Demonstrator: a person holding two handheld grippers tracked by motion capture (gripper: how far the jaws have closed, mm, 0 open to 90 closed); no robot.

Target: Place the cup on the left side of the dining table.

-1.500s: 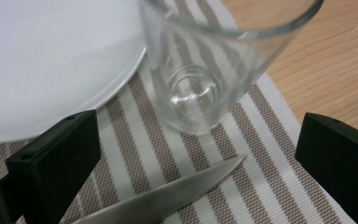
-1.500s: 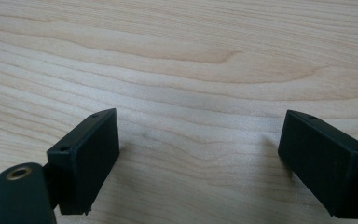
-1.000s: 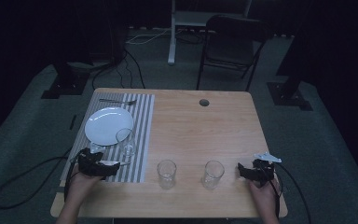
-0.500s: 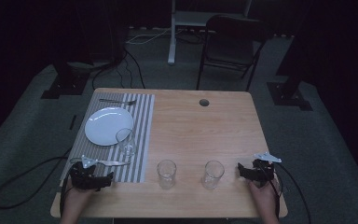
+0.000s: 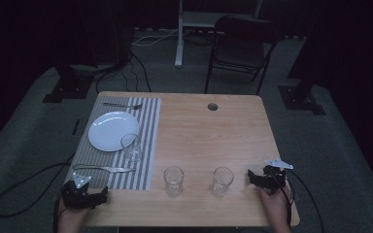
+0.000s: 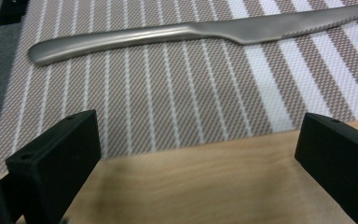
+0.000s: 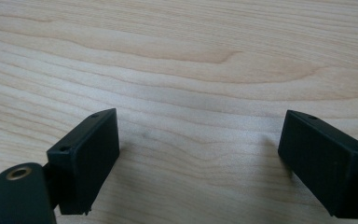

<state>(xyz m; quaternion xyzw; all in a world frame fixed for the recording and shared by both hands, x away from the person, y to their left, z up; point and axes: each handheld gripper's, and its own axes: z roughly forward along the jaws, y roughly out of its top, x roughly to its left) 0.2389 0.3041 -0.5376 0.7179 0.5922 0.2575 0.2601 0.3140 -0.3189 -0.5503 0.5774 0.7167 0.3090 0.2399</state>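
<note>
A thin, stiff, likely slippery metal knife (image 6: 186,33) lies flat on the striped placemat (image 6: 168,107) just beyond the left tool (image 6: 191,163), whose jaws stand released and empty; its thicker handle looks the best place to pinch.

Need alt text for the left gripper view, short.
The left gripper has its black jaws wide open and empty, over the table edge of a striped placemat. A steel knife lies across the mat beyond them.
</note>
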